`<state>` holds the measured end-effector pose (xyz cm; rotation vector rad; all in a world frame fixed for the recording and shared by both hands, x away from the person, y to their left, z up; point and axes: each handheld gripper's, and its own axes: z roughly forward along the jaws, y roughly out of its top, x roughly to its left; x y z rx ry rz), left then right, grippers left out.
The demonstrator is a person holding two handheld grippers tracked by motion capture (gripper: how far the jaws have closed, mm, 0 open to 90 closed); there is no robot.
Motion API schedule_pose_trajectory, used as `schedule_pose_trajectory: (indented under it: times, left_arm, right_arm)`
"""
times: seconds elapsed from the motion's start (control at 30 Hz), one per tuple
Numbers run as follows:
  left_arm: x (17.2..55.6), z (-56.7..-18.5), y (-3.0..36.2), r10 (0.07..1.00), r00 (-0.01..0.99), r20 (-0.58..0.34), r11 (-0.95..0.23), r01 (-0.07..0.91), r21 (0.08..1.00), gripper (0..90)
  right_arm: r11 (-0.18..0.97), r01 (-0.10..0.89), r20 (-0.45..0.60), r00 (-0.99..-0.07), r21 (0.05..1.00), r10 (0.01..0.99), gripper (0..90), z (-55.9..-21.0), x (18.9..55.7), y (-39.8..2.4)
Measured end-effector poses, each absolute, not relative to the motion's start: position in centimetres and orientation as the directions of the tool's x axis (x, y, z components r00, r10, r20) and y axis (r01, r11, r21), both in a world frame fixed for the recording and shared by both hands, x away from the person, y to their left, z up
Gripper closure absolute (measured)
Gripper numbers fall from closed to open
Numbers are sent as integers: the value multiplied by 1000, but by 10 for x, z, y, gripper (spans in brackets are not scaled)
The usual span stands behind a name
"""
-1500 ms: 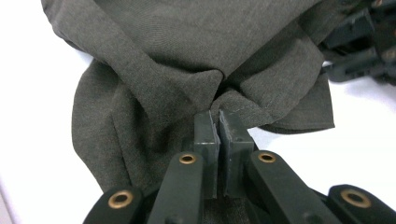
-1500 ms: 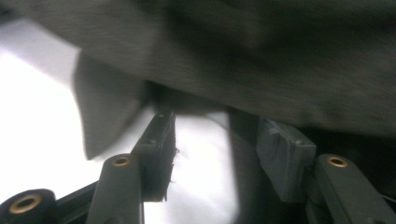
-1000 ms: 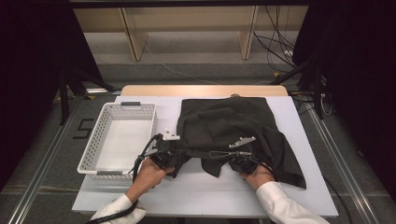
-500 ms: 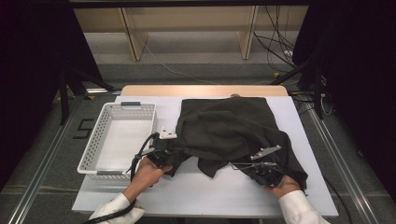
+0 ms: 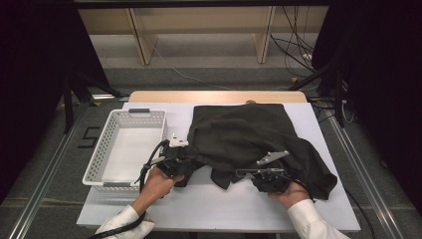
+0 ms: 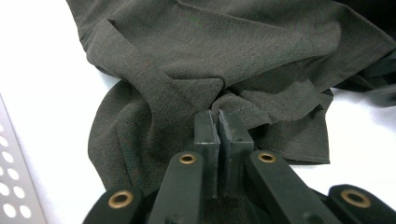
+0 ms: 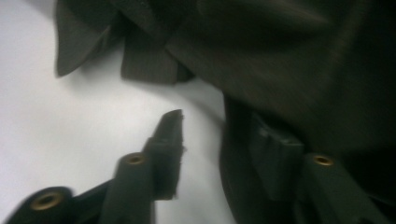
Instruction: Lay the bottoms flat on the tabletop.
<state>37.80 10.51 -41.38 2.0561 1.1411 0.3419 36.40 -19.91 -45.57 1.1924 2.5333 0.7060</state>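
Left gripper [image 6: 218,122] pinches the dark garment [image 5: 249,134]; right gripper [image 7: 219,135], just opening, holds nothing.

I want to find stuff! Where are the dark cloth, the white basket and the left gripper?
dark cloth [image 5: 249,132]: high view, its middle.
white basket [image 5: 102,154]: high view, left wall.
left gripper [image 6: 218,122]: left gripper view, jaw tips pinching the cloth.
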Motion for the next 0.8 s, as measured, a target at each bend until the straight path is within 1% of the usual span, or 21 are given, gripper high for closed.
schedule_pose_trajectory:
  times: [0.03, 0.07, 0.1, 0.13, 0.17, 0.2, 0.23, 0.27, 0.33, 0.37, 0.43, 0.53, 0.63, 0.77, 0.8]
  left_arm:
    - [378, -414, 105, 814, 569, -119, -324, 615, 719, 858]
    - [378, -414, 105, 814, 569, -117, -325, 614, 719, 858]
    - [378, -414, 105, 815, 568, -118, -325, 615, 718, 858]
    - [378, -414, 106, 814, 568, -119, -324, 616, 718, 858]
    - [378, -414, 106, 815, 567, -118, -324, 615, 719, 858]
    - [378, -414, 106, 815, 568, -119, -323, 614, 720, 858]
    - [378, -413, 106, 814, 569, -119, -324, 615, 719, 858]
    - [378, -413, 107, 814, 569, -118, -323, 611, 722, 858]
    - [378, -411, 108, 819, 560, -121, -309, 610, 729, 859]
    - [379, -410, 109, 819, 561, -121, -310, 610, 730, 859]
    - [379, -409, 111, 822, 557, -121, -304, 609, 733, 860]
    - [380, -409, 112, 823, 555, -124, -301, 610, 733, 860]
    - [380, -410, 111, 824, 553, -122, -300, 609, 734, 860]
    - [381, -411, 111, 826, 551, -118, -302, 609, 733, 860]
    - [381, -411, 112, 827, 549, -120, -297, 609, 735, 860]
  right_arm:
    - [555, 651, -25, -636, 518, 771, 500, -459, 368, -195]
    - [557, 654, -43, -628, 512, 777, 494, -461, 372, -192]
    - [561, 655, -67, -619, 506, 783, 524, -464, 376, -190]
    - [566, 653, -88, -613, 503, 785, 578, -466, 380, -188]
    - [570, 649, -107, -608, 505, 787, 670, -467, 383, -188]
    - [570, 646, -118, -603, 508, 789, 787, -468, 386, -189]
    - [565, 646, -122, -596, 514, 793, 867, -466, 387, -190]
    - [562, 641, -128, -593, 524, 795, 886, -461, 387, -192]
    - [550, 626, -118, -595, 553, 795, 892, -448, 384, -197]
    - [547, 618, -132, -587, 565, 799, 893, -441, 382, -200]
    - [525, 609, -156, -553, 594, 818, 894, -427, 378, -210]
    - [468, 624, -147, -495, 626, 856, 894, -414, 375, -234]
    - [432, 643, -127, -464, 633, 877, 893, -415, 375, -251]
    - [460, 659, -169, -457, 596, 873, 892, -428, 378, -250]
    - [461, 670, -163, -459, 581, 873, 891, -431, 380, -251]
